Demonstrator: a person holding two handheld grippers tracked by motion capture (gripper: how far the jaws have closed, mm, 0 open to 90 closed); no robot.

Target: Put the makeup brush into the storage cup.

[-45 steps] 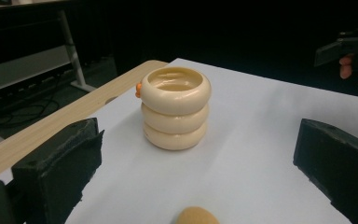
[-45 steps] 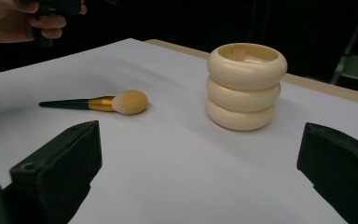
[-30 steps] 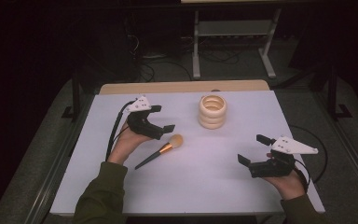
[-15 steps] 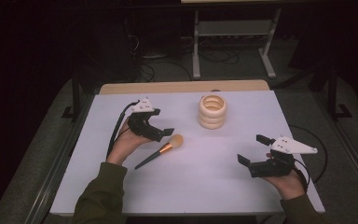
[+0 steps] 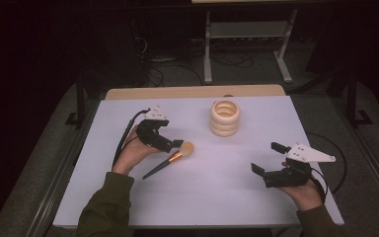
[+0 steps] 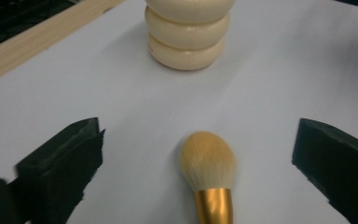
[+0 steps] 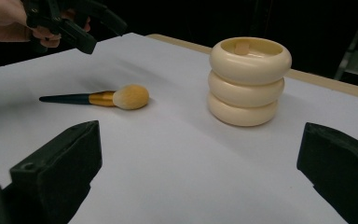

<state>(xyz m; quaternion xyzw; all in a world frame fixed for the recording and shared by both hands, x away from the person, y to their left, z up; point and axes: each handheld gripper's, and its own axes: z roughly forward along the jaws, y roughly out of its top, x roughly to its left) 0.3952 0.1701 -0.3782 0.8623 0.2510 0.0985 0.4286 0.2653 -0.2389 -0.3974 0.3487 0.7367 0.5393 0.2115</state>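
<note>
Brush lies on the worktop, left of centre, its head between the left gripper's wide jaws. Right gripper waits, wide and empty, near right. Lowering squarely over the gold ferrule should grip best.

The high view looks forward and down from above the person's side, taking in the whole white table and dark floor beyond. The left gripper view sits low and close, looking between its own jaws across the table toward the ring stack, with the brush just ahead. The right gripper view sits near table height, farther back, facing the same ring stack and brush from the side. All three views share these two things.
</note>
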